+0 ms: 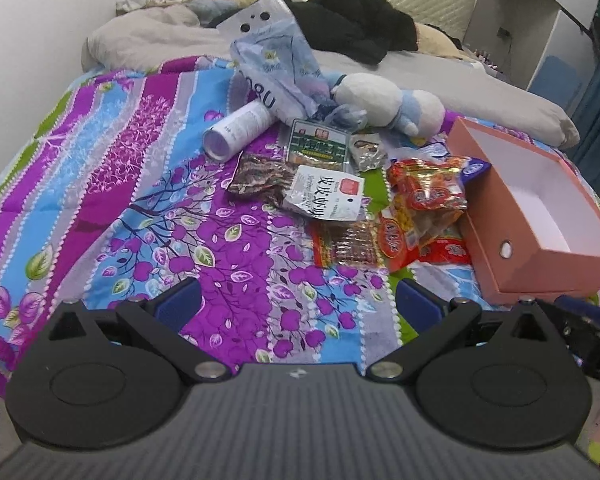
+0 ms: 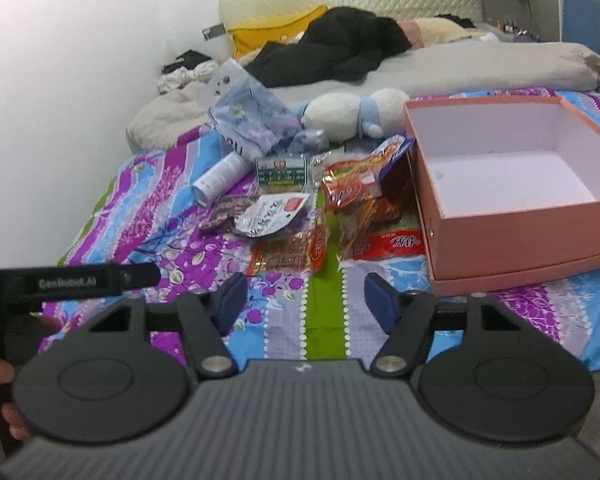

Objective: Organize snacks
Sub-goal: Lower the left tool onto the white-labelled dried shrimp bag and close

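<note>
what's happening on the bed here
A person is holding a claw in each hand over a pile of snack packets on a flowery quilt. A pink box sits open and empty to the right of the pile, so no snacks have gone in. The left claw and the right claw are both open with nothing between their pads, pointing at the pile. A stuffed toy and a white bottle lie behind the snacks.

Left tool (image 1: pixel 298 300) held above patterned bed quilt (image 1: pixel 120 184), blue pads spread wide, nothing between them. Ahead: pile of snack packets (image 1: pixel 380 208) lying on quilt, white packet (image 1: pixel 328 196) overlapping brown ones, red packets (image 1: pixel 428 200) touching empty pink box (image 1: pixel 540 268). Beyond pile: white tube (image 1: pixel 238 130) on its side, plush toy (image 1: pixel 388 100).
</note>
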Demonstrator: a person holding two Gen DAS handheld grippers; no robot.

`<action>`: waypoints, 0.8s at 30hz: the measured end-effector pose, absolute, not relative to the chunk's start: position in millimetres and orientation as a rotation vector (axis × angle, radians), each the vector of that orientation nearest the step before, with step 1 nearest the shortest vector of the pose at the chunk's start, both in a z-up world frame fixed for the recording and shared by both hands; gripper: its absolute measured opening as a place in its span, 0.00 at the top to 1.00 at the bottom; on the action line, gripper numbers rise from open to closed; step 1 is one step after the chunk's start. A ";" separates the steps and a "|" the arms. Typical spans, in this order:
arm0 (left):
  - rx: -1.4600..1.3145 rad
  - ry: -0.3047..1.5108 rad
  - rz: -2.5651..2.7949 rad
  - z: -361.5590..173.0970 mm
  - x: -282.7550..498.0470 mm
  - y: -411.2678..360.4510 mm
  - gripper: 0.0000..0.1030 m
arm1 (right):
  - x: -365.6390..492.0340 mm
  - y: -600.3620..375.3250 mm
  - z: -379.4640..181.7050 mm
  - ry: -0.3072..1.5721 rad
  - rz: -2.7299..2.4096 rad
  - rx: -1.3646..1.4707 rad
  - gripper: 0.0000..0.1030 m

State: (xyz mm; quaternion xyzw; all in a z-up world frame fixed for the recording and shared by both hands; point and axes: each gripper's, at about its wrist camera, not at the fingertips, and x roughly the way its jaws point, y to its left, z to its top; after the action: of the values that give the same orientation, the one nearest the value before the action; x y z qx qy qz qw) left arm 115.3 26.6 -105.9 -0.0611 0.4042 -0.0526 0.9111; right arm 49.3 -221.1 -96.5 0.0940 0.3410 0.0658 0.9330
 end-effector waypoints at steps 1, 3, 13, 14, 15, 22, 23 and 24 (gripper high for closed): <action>-0.134 0.833 -0.109 -110.7 121.1 28.4 0.00 | 54.8 -221.0 -101.0 0.708 0.139 0.194 0.42; -0.156 0.840 -0.111 -121.0 132.9 32.6 0.00 | 64.9 -221.4 -110.3 0.724 0.144 0.195 0.43; -0.248 0.857 -0.149 -183.2 198.2 41.3 0.00 | 121.8 -214.4 -168.8 0.786 0.180 0.190 0.59; -0.264 0.853 -0.156 -187.3 205.4 42.3 0.00 | 126.2 -212.1 -172.6 0.790 0.185 0.187 0.60; -0.278 0.850 -0.161 -190.1 211.2 42.7 0.00 | 131.3 -210.4 -176.9 0.793 0.192 0.187 0.63; -0.366 0.844 -0.217 -210.5 251.3 41.4 0.00 | 158.8 -198.6 -191.0 0.787 0.172 0.165 0.63; -0.374 0.847 -0.224 -213.5 255.5 40.7 0.01 | 163.9 -198.0 -193.3 0.792 0.168 0.166 0.63; -0.382 0.851 -0.228 -216.6 261.5 39.8 0.03 | 168.6 -198.2 -196.3 0.796 0.161 0.170 0.63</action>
State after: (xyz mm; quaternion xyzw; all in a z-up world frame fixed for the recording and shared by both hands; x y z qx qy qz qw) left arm 261.5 39.8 -216.6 -0.1838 0.4091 -0.1098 0.8870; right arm 168.6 -198.2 -196.3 0.0826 0.3868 0.0783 0.9151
